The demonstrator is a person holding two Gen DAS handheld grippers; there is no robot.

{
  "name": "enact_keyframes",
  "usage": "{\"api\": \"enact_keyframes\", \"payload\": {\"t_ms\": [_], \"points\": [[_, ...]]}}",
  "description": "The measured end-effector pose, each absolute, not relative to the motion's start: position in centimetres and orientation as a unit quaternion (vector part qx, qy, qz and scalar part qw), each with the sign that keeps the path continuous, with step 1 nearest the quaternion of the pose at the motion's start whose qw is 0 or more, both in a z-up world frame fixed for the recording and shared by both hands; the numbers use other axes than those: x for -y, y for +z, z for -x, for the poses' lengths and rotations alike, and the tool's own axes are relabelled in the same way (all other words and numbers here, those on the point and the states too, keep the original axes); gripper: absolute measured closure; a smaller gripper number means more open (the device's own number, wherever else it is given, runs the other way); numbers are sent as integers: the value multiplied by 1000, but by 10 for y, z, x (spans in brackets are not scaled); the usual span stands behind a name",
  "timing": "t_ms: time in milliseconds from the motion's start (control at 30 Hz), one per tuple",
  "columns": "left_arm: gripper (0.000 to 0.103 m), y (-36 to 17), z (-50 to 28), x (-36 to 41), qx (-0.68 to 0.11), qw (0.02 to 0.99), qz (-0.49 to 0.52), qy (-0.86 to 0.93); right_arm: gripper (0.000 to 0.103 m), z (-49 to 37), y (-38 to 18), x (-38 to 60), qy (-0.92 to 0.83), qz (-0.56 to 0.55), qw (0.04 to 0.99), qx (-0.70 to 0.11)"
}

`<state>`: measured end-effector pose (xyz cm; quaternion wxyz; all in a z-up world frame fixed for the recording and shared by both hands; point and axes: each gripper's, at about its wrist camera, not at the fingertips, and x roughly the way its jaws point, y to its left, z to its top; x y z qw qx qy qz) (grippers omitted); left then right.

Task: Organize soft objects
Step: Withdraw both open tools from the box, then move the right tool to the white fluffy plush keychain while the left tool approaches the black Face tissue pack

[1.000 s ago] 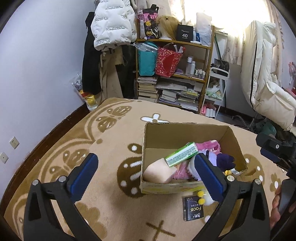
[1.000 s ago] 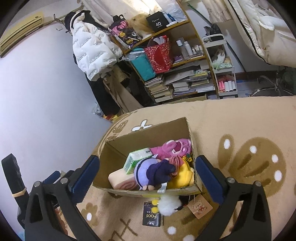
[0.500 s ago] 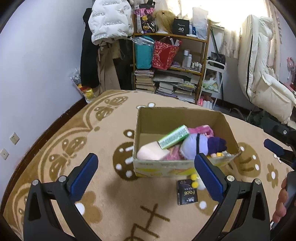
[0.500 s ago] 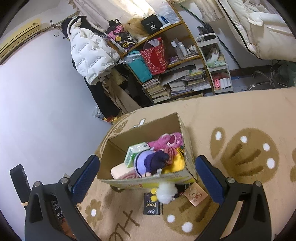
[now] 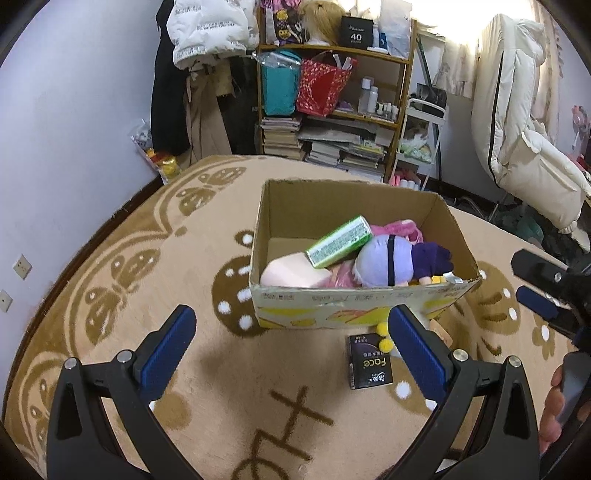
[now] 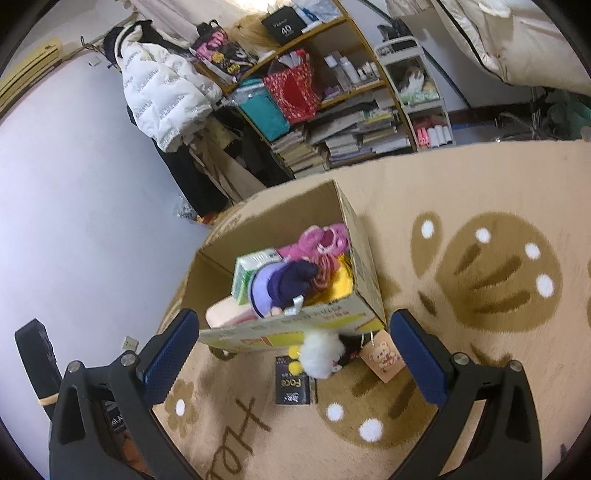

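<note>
A cardboard box (image 5: 354,306) (image 6: 343,218) stands on the rug, filled with soft things: a purple-haired doll (image 5: 388,260) (image 6: 280,284), a pink plush (image 6: 325,238), a pale pink cushion (image 5: 291,273) and a green tissue pack (image 5: 338,242) (image 6: 249,271). A white fluffy plush (image 6: 319,352) with a bear tag (image 6: 384,356) lies on the rug against the box front, beside a black "Face" packet (image 5: 369,362) (image 6: 293,384). My left gripper (image 5: 291,350) is open and empty, held back from the box. My right gripper (image 6: 291,350) is open and empty too, above the fluffy plush.
A patterned tan rug (image 5: 147,277) covers the floor. A cluttered wooden shelf (image 5: 332,92) with books and bags stands behind, with coats (image 5: 207,33) hanging to its left. A white padded chair (image 5: 517,147) is at the right. A hand (image 5: 554,417) holds the right gripper.
Both grippers have drawn back and up from the box, so it looks smaller and farther. Both stay open and empty. The plush and packet on the rug have not moved.
</note>
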<state>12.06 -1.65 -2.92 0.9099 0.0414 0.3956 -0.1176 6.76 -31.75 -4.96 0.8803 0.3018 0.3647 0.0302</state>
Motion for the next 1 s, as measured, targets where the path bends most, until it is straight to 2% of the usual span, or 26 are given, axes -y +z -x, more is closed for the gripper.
{"api": "enact_keyframes", "payload": {"t_ms": [1000], "points": [[0, -96, -142, 41, -488, 858, -64, -149, 1, -90, -132, 309, 29, -322, 827, -461]]}}
